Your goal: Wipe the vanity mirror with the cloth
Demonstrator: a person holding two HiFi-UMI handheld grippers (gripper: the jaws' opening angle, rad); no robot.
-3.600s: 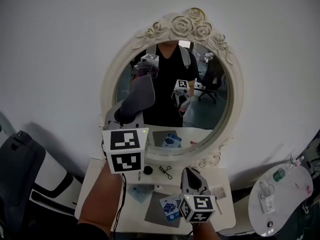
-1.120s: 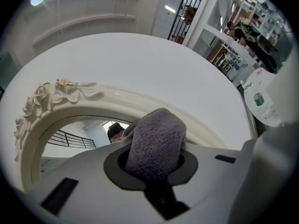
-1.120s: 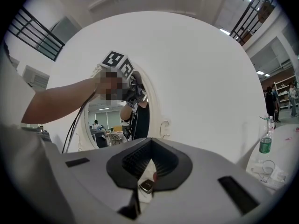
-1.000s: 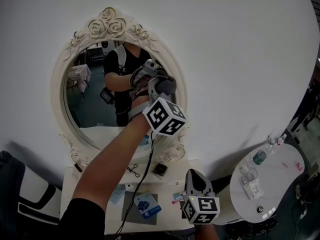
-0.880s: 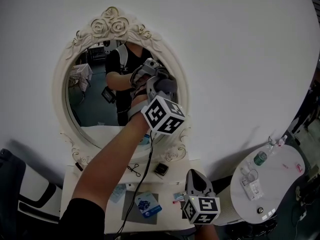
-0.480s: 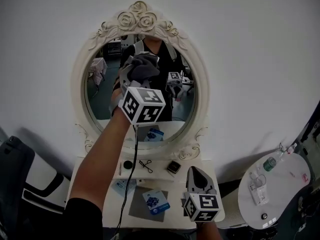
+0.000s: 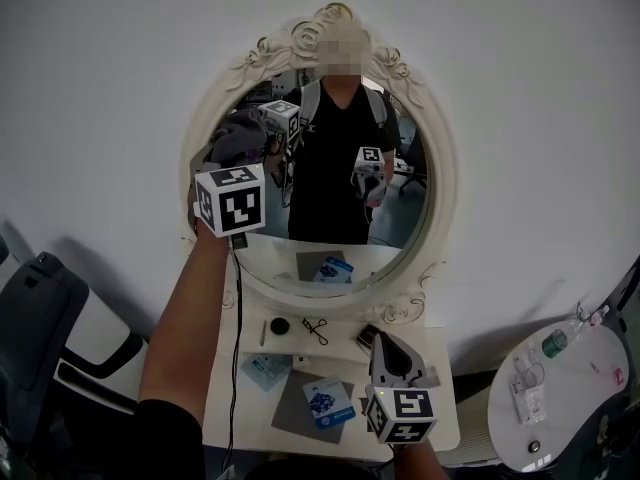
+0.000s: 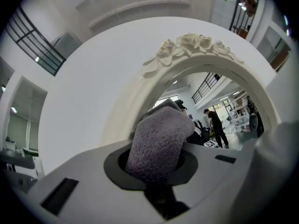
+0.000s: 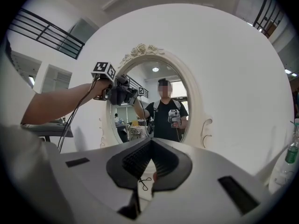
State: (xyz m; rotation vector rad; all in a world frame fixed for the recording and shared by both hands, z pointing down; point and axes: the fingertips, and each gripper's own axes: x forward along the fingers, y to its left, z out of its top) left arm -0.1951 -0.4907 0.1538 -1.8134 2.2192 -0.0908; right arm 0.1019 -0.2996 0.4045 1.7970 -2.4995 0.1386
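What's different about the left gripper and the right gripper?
The left gripper is shut on a grey cloth; the right gripper is shut on nothing. The left gripper is high up by the left side of the mirror; the right gripper is low over the table. Both carry a cube with square markers.

Both grippers are pale grey plastic shells with dark pads inside. The left gripper (image 8: 158, 171) has a white cube with black square marks (image 7: 230, 200) on it, and a thin black cable (image 7: 237, 308) runs from it. The right gripper (image 9: 150, 146) has a white marker cube (image 7: 400, 415) too. The person wears a black short sleeve (image 7: 170, 433).
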